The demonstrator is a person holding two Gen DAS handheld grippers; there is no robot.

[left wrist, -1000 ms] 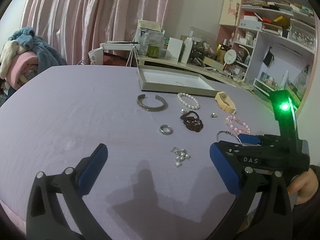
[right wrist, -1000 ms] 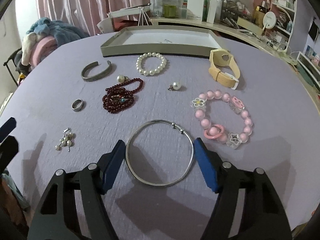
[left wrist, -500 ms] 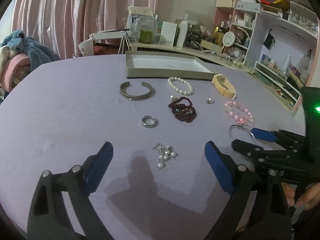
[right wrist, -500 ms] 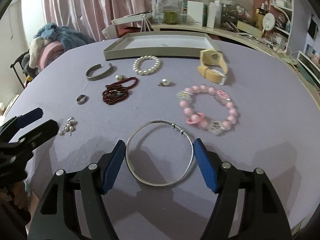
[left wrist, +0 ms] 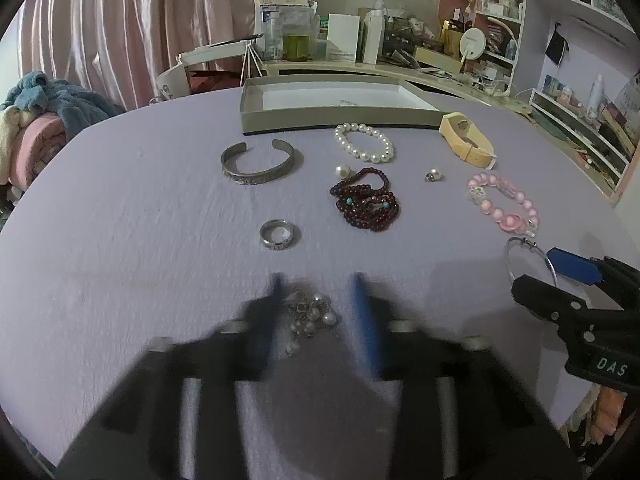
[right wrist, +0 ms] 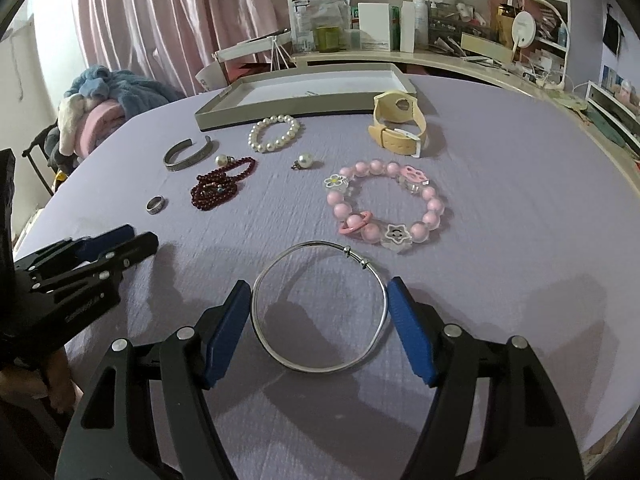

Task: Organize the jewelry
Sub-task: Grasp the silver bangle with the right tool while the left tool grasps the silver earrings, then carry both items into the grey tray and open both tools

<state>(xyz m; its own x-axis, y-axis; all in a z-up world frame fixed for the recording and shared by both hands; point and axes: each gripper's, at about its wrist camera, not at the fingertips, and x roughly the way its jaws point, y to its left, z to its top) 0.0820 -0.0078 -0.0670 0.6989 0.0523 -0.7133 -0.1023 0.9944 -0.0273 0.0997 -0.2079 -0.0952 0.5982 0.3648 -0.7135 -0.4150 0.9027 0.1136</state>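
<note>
Far left we see pink curtains [left wrist: 112, 28] and a heap of clothes [left wrist: 36, 116]; far right, shelves [left wrist: 568, 40]; between them a cluttered desk [right wrist: 440, 60] behind our lilac table [left wrist: 120, 220].

The desk [right wrist: 500, 168] wears a matt lilac cloth with a fine woven grain. At lower centre, the thin bangle [right wrist: 320, 308] is polished silvery metal, smooth and bright. The pink bead bracelet [right wrist: 386, 206] looks like glossy plastic; the pearl bracelet [right wrist: 274, 134] has a soft sheen. The cuff [left wrist: 258, 162] is dull engraved metal. Behind, the curtain [right wrist: 160, 20] is satiny pink.
</note>
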